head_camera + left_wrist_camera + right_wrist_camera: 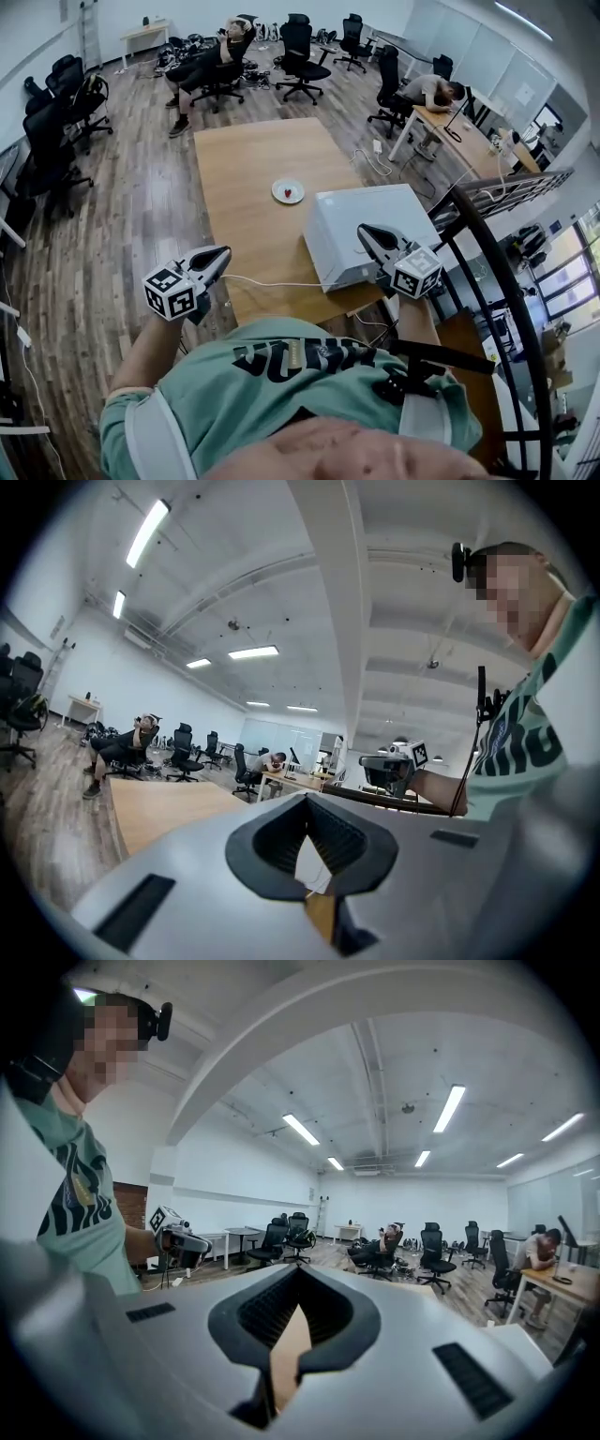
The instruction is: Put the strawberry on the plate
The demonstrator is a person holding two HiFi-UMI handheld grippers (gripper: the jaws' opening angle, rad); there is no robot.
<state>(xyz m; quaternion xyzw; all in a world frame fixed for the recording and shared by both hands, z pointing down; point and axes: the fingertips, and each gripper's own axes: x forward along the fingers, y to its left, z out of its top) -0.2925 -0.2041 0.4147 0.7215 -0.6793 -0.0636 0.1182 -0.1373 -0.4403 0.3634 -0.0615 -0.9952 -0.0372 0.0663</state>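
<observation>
In the head view a small white plate (288, 191) sits in the middle of the long wooden table (253, 159), with a red strawberry (291, 192) lying on it. Both grippers are held near my body, well short of the plate. My left gripper (223, 251) hovers at the table's near left corner, jaws shut and empty. My right gripper (364, 231) hangs over the white box (349, 220), jaws together with nothing in them. The left gripper view shows the shut jaws (306, 808) and the right gripper (394, 766) beyond. The right gripper view shows its closed jaws (298, 1277) and the left gripper (178, 1238).
The white box fills the table's near right part. A white cable (281, 282) runs across the near edge. Office chairs (302, 52) and seated people stand beyond the far end. A second desk (459, 131) stands at the right, and a black rail (497, 272) curves beside me.
</observation>
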